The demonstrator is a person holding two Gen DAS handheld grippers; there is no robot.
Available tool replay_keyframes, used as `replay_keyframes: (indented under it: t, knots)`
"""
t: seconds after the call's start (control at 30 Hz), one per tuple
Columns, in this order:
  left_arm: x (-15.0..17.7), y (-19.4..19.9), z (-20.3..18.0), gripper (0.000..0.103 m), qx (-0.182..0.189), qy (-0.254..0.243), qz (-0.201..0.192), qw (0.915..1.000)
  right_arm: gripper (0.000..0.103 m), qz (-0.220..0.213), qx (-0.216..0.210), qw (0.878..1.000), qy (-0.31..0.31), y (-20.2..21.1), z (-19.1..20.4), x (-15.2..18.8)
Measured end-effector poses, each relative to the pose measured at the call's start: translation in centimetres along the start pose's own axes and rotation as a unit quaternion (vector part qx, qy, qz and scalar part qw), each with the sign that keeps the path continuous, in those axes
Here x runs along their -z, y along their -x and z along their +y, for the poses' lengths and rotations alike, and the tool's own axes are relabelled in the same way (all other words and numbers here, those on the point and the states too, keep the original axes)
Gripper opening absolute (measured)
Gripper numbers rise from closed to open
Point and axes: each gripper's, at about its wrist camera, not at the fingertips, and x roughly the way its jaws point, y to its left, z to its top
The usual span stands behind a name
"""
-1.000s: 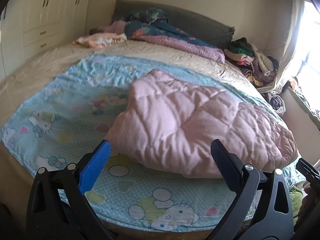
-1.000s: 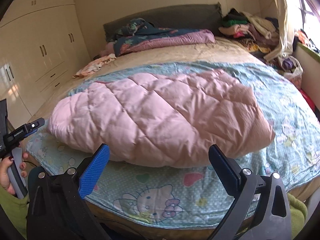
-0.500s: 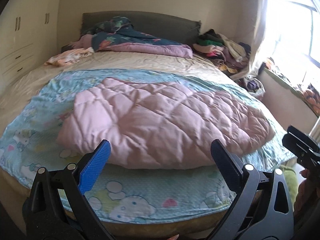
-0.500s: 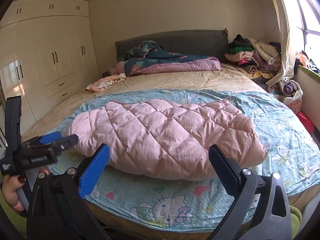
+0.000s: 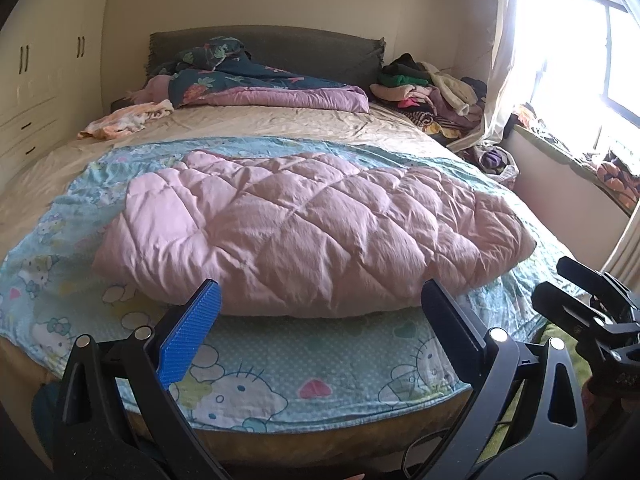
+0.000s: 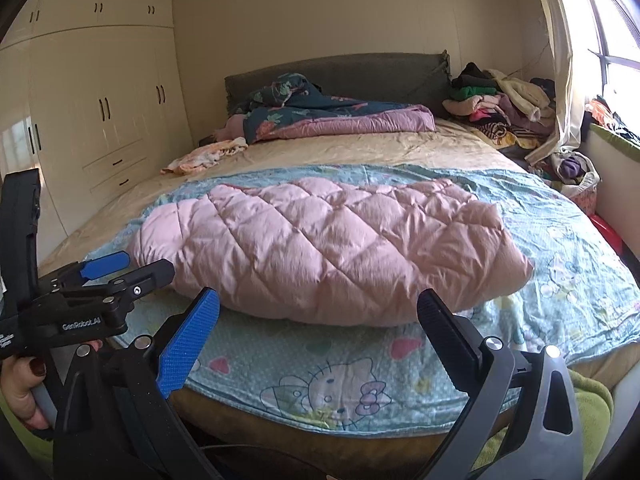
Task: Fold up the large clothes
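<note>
pink quilted coat [image 5: 312, 232]: folded, lying across the blue cartoon sheet [image 6: 560, 248] at the bed's foot. your left gripper [image 5: 320, 320] and right gripper [image 6: 318, 322]: fingers wide, empty, short of it.

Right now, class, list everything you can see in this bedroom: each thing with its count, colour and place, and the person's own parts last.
Quilted garment: one, pink, lying on the cartoon sheet at the foot of the bed.
Cartoon sheet: one, light blue, spread over the near half of the bed.
Bed sheet: one, beige, on the far half.
Duvet: one, dark floral with purple lining, bunched by the headboard.
Headboard: one, grey, at the far wall.
Clothes pile: one, mixed colours, far right corner of the bed.
Wardrobe: one, cream, left wall.
Left gripper: black, open.
Right gripper: black, open.
Hand: one, holding the left gripper's handle.
</note>
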Motion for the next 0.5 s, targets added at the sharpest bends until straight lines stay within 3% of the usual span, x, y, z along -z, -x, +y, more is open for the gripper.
replay_keyframes:
  t: [0.5]
  knots:
    - [0.13, -0.77, -0.02, 0.094, -0.015, -0.003, 0.01, 0.9998, 0.099, 0.008, 0.002, 1.0, 0.004, -0.71, 0.06, 0.32]
